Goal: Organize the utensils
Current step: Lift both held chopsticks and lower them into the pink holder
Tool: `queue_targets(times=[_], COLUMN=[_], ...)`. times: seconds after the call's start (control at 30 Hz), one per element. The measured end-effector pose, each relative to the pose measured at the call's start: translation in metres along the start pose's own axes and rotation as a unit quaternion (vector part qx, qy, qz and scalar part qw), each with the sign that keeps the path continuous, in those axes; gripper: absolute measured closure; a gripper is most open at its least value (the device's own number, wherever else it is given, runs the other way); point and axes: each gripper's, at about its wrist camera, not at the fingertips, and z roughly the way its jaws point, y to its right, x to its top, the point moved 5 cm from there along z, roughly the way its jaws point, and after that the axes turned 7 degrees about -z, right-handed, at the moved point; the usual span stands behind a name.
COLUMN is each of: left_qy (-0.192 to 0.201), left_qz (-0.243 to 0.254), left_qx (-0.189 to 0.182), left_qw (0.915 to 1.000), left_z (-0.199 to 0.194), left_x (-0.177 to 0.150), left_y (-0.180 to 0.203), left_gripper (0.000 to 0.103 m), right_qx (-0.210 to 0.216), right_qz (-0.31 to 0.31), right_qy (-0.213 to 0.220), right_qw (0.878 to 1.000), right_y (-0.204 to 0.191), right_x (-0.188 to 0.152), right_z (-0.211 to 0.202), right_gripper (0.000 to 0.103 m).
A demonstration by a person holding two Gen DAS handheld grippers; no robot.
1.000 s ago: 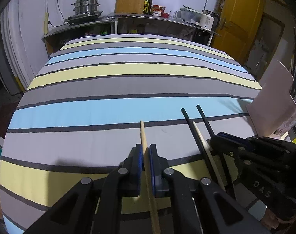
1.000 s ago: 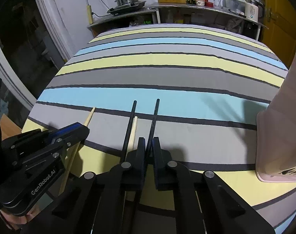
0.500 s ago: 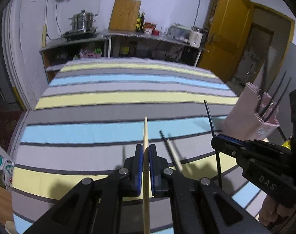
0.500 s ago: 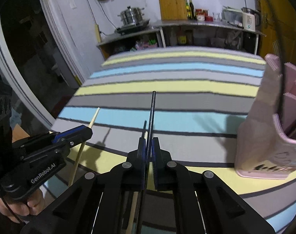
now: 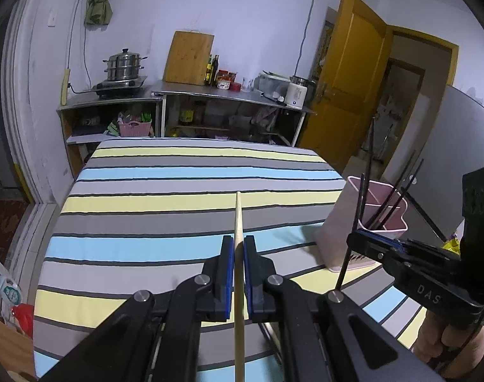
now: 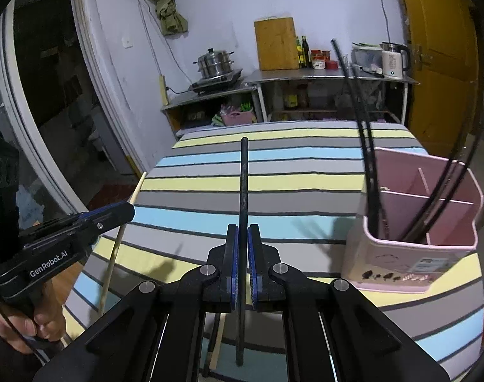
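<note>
Worktop [image 5: 146, 222] under striped cloth, bare from the near edge to the far edge; far edge stops short of the kitchen shelves [image 5: 184, 111]. Left edge drops to the floor. Pink holder [image 6: 417, 232] stands near the right edge, upright, split by dividers into compartments, black chopsticks [image 6: 369, 165] leaning in it.

Left hand-held gripper [image 5: 238, 270] is pinched on a wooden chopstick [image 5: 238, 219], pads tight on both sides, stick pointing ahead over the cloth, clear of the surface. Right hand-held gripper [image 6: 243, 267] is pinched on a black chopstick [image 6: 243, 184], likewise clear of the cloth and left of the holder, apart from it. Each gripper shows in the other's view: the right one at the right of the left view, just in front of the holder, the left one at the left of the right view.

Rear ends of both held sticks run under the gripper bodies, cut off. 2 more sticks, 1 pale and 1 dark [image 6: 218, 340], lie on the cloth below the right gripper, mostly hidden. Which compartment holds which sticks: cannot tell. Hands [image 6: 25, 324] only partly seen at frame corners.

Versus 1 second back: both grippers have risen, sticks lifted off the cloth; more of the room and the holder's open top now in view.
</note>
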Motion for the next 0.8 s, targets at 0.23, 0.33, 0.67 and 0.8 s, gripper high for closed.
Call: queue_targets(times=[0.23,0.33,0.67,0.8], left_qy=[-0.02,-0.024,-0.021,-0.011], left_qz=[-0.016,-0.019,-0.016,-0.011], left_qx=[-0.015,-0.014,-0.019,-0.031], left_qw=[0.9996,0.9994,0.9995,0.9994], left_z=[0.006,0.009,0.006,-0.002], left_x=[-0.006,-0.008,-0.002,0.008], left_y=[0.001,-0.001,0.002,0.011], left_gripper=[0.097,0.097,0.099,0.099], right_qx=[-0.004,-0.004,-0.003,-0.006], right_qz=[0.004,0.007,0.008,0.011], right_qy=[0.003,0.003,0.01,0.021], right_qw=[1.0,1.0,1.0,1.0], right_y=[0.003,0.005,0.005,0.01], right_x=[-0.003,-0.003,-0.001,0.002], right_z=[-0.009,-0.01,-0.013,-0.023], right_gripper=[0.097,0.097,0.097,0.097])
